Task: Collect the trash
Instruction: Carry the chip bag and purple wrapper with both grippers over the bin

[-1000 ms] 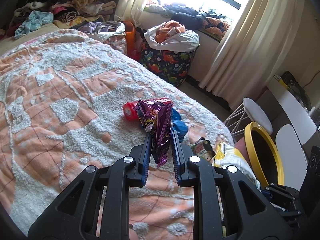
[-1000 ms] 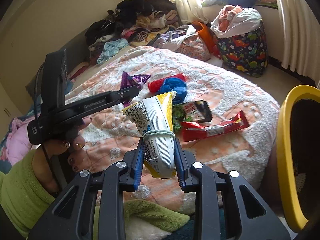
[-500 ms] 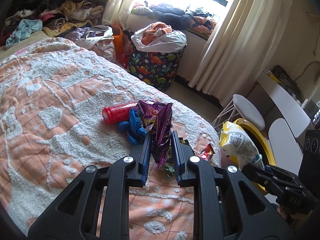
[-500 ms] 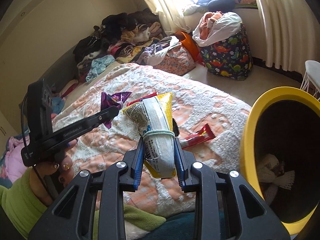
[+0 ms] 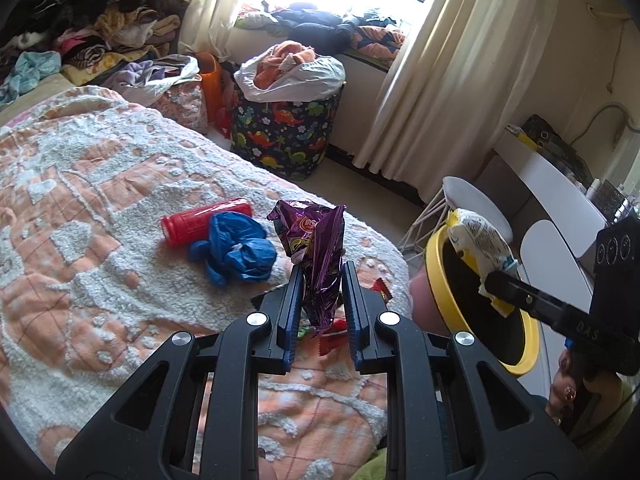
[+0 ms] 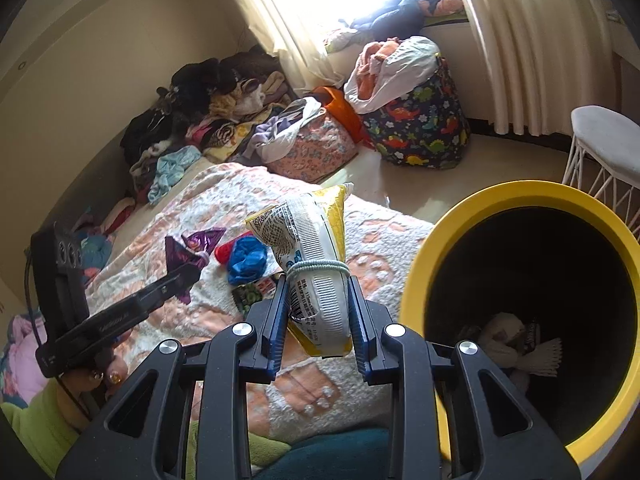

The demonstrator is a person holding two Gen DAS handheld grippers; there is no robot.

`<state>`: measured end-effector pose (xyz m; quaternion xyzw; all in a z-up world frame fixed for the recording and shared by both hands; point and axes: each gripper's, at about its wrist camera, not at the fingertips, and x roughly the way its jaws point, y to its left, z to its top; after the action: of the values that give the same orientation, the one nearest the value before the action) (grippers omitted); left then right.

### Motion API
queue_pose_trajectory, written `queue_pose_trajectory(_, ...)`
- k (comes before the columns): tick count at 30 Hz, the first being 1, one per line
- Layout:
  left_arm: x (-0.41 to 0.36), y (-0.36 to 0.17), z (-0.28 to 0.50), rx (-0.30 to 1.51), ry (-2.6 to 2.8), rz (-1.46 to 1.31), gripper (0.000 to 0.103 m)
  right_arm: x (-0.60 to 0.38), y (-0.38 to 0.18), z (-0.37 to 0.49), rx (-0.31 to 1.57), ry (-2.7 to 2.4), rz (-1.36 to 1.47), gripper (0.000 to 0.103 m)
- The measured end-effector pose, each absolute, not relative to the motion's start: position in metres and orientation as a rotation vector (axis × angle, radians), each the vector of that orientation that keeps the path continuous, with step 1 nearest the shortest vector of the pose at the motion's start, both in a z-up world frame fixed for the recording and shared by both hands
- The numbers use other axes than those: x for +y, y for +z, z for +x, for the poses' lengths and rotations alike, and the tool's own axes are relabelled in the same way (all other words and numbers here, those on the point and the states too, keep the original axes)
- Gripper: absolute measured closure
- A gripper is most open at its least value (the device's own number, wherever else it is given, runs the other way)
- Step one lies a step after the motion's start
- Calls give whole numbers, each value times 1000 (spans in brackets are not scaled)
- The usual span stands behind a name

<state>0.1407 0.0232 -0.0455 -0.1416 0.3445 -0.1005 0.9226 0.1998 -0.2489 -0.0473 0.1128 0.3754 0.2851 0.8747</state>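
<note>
So the bin (image 6: 440, 264), yellow rim, fills the right side of the right wrist view, mouth tipped toward us, just off the bed (image 5: 80, 184) edge. The right gripper (image 6: 318, 304) is clamped on a white-yellow bag (image 6: 312, 264), long axis upright, bin directly to its right, so I'd say that arm dumps first. The left gripper (image 5: 320, 300) pinches a purple wrapper (image 5: 316, 256) mid-frame, farther from the bin.

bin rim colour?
Yellow rim, black inside; the trash bin shows best in the right wrist view.
</note>
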Motion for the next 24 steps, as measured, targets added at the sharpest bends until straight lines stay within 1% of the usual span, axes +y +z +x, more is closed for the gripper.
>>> queue_pose_trajectory(24, -35, -45, 136, 719, -335, -207, 89, -325, -40, 212, 729, 431, 344, 76)
